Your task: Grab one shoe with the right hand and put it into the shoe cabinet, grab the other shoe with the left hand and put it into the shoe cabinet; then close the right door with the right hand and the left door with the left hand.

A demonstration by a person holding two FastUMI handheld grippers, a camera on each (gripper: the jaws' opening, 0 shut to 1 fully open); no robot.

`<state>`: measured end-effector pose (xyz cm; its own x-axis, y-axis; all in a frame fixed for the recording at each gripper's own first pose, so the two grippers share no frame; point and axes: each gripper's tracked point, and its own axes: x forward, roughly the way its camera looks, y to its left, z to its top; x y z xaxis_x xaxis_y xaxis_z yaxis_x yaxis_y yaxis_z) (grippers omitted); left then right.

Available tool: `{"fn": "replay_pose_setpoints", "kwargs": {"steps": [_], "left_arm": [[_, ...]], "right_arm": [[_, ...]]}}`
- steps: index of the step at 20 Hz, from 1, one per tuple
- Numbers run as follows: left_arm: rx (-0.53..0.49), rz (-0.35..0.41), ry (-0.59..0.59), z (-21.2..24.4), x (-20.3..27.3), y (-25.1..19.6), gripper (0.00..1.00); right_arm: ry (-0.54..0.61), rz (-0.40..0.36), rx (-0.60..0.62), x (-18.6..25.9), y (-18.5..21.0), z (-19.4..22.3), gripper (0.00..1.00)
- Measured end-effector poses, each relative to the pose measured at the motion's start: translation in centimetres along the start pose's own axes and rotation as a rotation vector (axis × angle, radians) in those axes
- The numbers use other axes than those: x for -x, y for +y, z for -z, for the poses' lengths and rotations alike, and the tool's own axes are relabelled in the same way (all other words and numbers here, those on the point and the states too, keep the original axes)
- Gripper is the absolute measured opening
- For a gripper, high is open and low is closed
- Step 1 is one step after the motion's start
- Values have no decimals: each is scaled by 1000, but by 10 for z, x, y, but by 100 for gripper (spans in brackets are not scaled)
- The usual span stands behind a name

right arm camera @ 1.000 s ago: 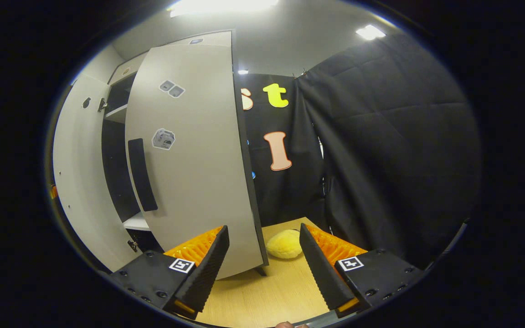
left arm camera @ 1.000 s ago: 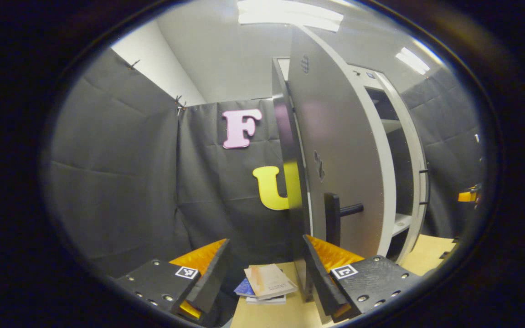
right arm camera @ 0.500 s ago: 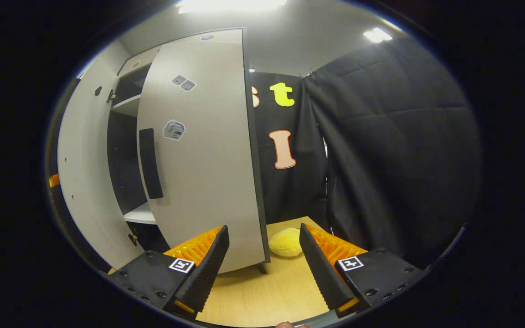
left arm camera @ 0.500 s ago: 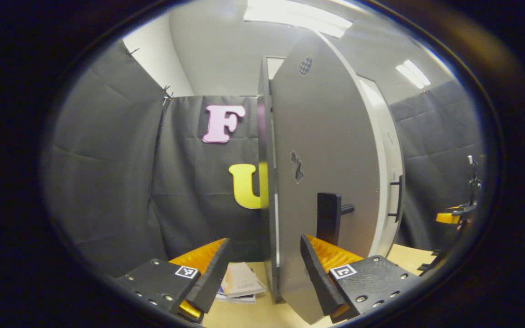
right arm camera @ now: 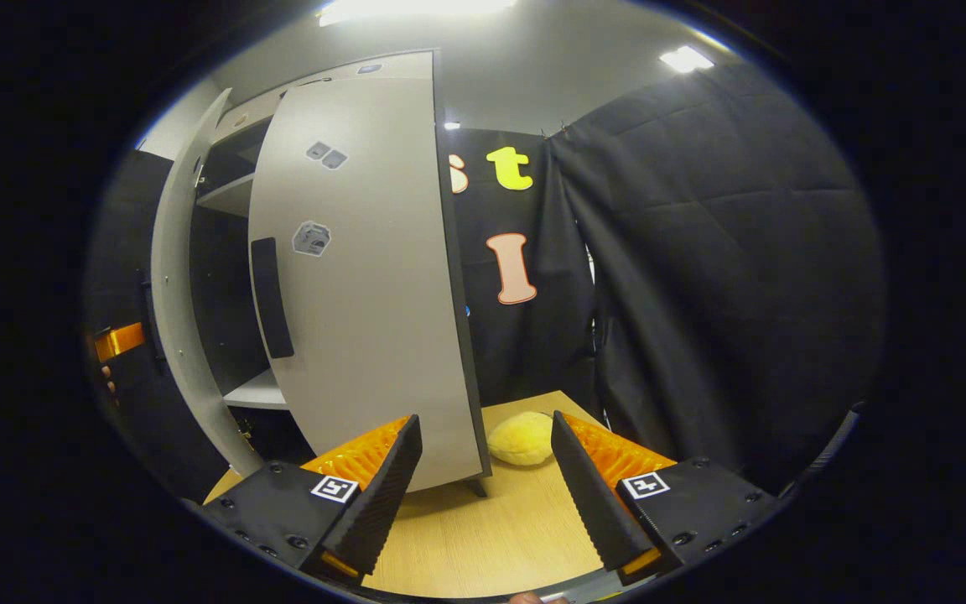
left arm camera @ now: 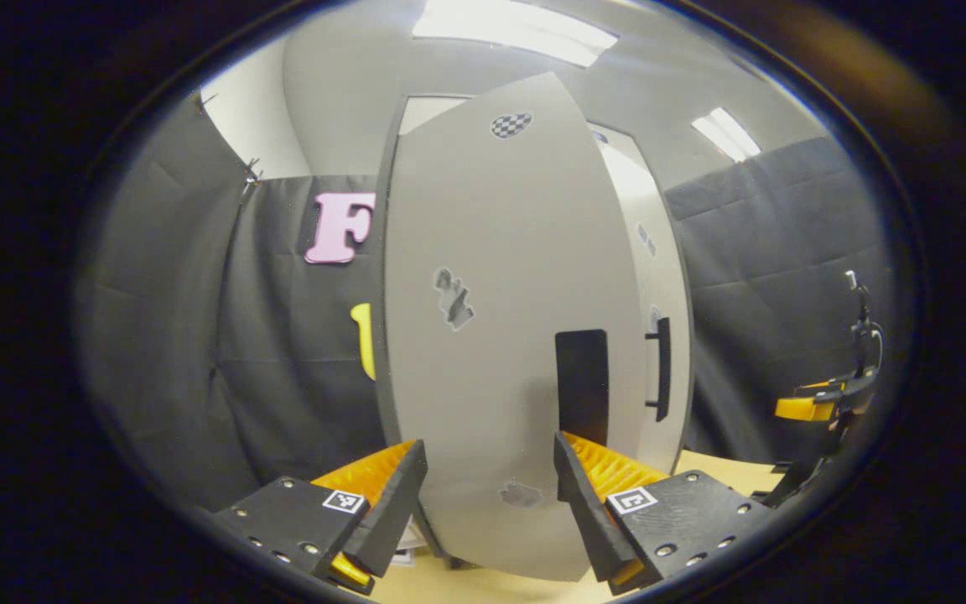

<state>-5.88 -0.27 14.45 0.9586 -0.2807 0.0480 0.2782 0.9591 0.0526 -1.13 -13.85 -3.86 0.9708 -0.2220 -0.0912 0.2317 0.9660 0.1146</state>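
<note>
The cabinet stands on a wooden table, and its two doors are at different angles. In the left gripper view, the left door faces the camera broadside, nearly swung to, with a dark handle at about 3 o'clock on its panel; the right door shows as a narrow strip just beyond it, with its own bar handle. The left gripper sits low at 6 o'clock with its fingers spread wide and nothing between them but the foot of the left door; whether a finger touches the panel cannot be told. At 3 o'clock, well off, the right gripper shows at the edge. In the right gripper view, the right door stands ajar, its outer face turned to the camera, with a dark handle at its 9 o'clock edge; through the gap at 10 o'clock, shelves show inside the cabinet. No shoes can be made out there. The right gripper is likewise wide open and holds nothing, hovering above the table near the door's lower corner. A yellow plush thing lies on the table at 12 o'clock from its fingertips. The left gripper peeps in at 9 o'clock.
</note>
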Motion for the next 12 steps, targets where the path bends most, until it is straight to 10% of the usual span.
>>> {"fn": "replay_pose_setpoints", "kwargs": {"steps": [12], "left_arm": [[95, -142, 52, 22, 16, 1, 92]], "right_arm": [[-52, 78, -6, 28, -9, -5, 98]]}}
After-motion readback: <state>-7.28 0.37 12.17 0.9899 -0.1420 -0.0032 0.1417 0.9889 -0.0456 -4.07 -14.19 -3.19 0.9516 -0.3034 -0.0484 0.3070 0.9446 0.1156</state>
